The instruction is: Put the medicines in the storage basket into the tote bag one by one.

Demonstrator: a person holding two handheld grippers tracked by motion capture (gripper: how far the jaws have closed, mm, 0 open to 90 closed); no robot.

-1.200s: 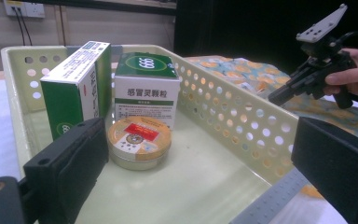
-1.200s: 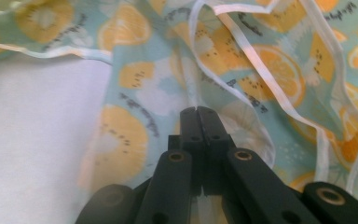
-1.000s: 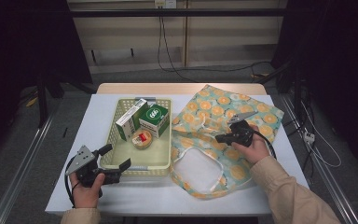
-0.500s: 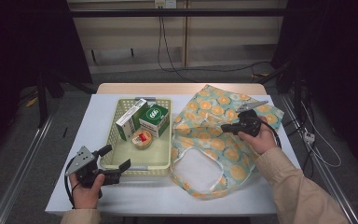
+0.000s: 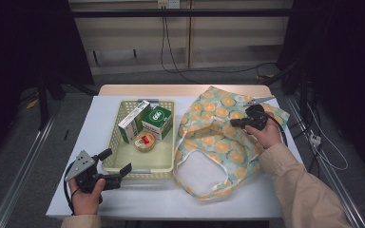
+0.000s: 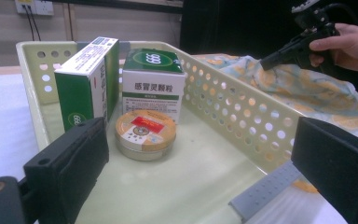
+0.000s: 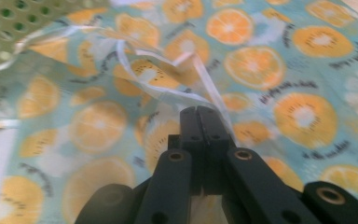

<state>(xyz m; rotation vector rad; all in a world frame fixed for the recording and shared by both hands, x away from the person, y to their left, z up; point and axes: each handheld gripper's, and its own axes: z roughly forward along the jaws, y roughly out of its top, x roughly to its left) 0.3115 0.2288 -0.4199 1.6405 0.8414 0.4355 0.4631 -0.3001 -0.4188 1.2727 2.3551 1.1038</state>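
Soft fruit-print bag (image 5: 228,142), right of basket (image 5: 164,164).
Limp, light; best pinched at white-edged rim. Right gripper (image 7: 200,116) fingers clamped on fabric; left gripper (image 5: 116,164) fingers apart.

One basket (image 5: 164,161), two green-and-white boxes (image 5: 157,122), one round tin (image 5: 144,141), one fruit-print bag (image 5: 214,142)

White table (image 5: 90,118) with wooden far edge, grey floor (image 5: 24,156). Metal rails (image 5: 19,180) run along both sides. Pale panelled wall (image 5: 138,47) behind, black cables (image 5: 171,52) hanging down it, wall socket (image 5: 167,4) on top. Dim surroundings.
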